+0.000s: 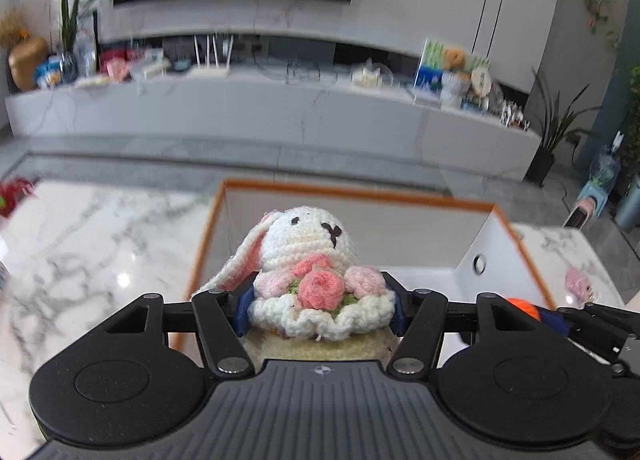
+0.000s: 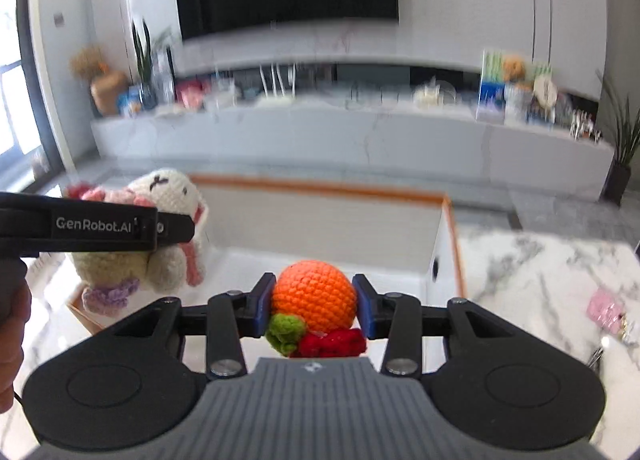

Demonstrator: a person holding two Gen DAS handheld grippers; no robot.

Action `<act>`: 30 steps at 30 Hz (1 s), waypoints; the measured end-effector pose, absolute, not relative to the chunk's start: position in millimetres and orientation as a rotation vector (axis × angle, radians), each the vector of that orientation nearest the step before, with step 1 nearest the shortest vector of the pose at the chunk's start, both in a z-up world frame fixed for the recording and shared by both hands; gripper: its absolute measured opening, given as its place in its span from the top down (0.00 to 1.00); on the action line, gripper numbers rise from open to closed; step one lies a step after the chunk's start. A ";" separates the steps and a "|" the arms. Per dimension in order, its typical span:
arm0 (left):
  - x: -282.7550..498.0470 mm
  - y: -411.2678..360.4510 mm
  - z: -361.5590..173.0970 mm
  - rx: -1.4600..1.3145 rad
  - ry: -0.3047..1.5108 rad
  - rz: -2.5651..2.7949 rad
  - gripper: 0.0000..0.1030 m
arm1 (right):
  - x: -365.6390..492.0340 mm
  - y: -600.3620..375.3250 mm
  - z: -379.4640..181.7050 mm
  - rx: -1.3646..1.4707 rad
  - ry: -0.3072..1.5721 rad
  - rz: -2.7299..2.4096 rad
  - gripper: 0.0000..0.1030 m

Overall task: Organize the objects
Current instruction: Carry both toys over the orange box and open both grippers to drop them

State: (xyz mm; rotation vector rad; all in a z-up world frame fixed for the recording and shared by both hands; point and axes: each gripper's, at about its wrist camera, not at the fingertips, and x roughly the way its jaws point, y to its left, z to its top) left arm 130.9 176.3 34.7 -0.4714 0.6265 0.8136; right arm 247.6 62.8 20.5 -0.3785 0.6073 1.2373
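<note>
Over the white box point(image 1: 480, 236) | left gripper point(image 1: 320, 300) clamped on knitted rabbit point(image 1: 308, 244) | right gripper point(image 2: 314, 308) clamped on knitted orange point(image 2: 314, 296) | both toys unplaced; pink item point(image 2: 604, 310) remained on table point(image 2: 540, 272).

Crocheted yarn rabbit point(image 1: 304, 260) and orange ball point(image 2: 314, 296), both nubby and matt, against a glossy veined marble tabletop point(image 1: 100, 252), a smooth white box point(image 1: 496, 248) with orange rim, and matt black plastic gripper arms.
</note>
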 end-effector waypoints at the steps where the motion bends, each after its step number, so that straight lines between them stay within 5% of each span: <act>1: 134.3 178.6 27.1 -0.482 0.642 0.810 0.32 | 249.2 68.8 14.9 -0.399 0.627 1.234 0.58; 13: 157.5 187.3 -9.4 -0.491 0.829 0.824 0.31 | 264.4 102.0 -24.2 -0.478 0.847 1.148 0.58; 25: 160.5 192.0 -10.4 -0.542 0.922 0.813 0.28 | 261.8 114.9 -33.7 -0.561 0.859 1.055 0.57; 30: 156.3 192.3 -5.4 -0.546 0.892 0.816 0.26 | 257.4 111.7 -31.2 -0.567 0.830 1.051 0.41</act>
